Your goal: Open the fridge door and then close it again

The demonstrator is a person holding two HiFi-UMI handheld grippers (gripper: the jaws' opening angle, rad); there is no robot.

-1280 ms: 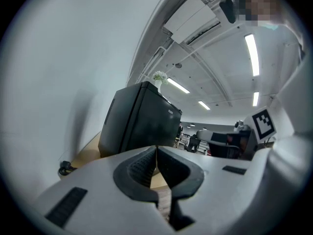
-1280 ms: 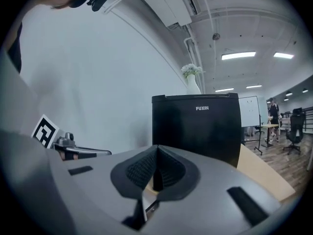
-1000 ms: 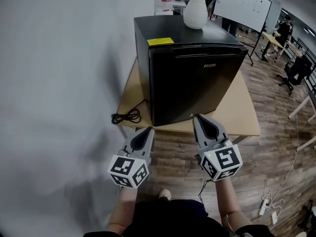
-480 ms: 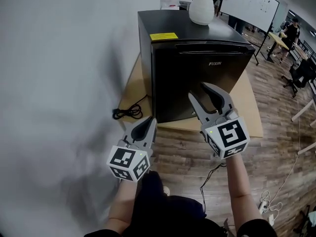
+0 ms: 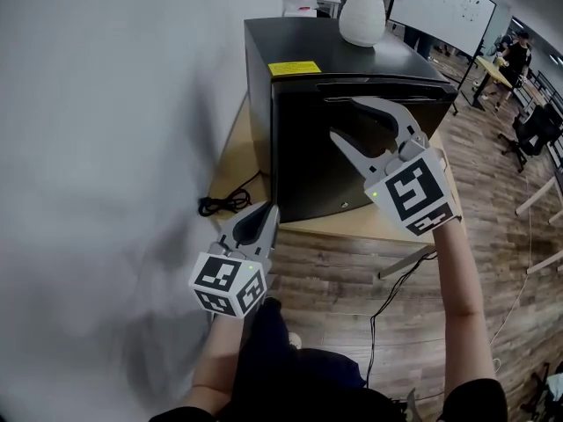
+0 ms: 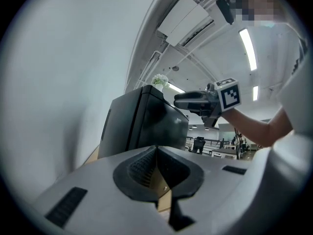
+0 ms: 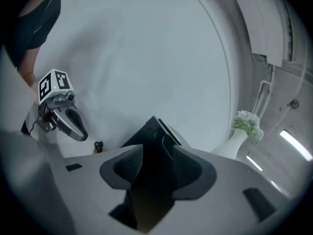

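The black mini fridge (image 5: 352, 161) stands on a low wooden table (image 5: 413, 218) with its door closed. A handle groove (image 5: 374, 98) runs along the door's top edge. My right gripper (image 5: 352, 120) is raised in front of the upper door, just below that groove. It is rolled on its side and its jaws have just been opening, with nothing between them. In the right gripper view the fridge (image 7: 152, 131) shows through the gap. My left gripper (image 5: 262, 214) hangs lower, before the table's front left edge, shut and empty. The left gripper view shows the fridge (image 6: 146, 121) ahead and the right gripper (image 6: 191, 101).
A white vase (image 5: 362, 11) stands on the fridge top, near a yellow label (image 5: 293, 67). A black cable (image 5: 224, 203) lies coiled on the table's left side. A white wall fills the left. People, desks and a whiteboard (image 5: 444, 11) are at the far right.
My right gripper has risen from the table's front edge to the upper door, rolled onto its side, and gone from shut to open. The left gripper has barely shifted.
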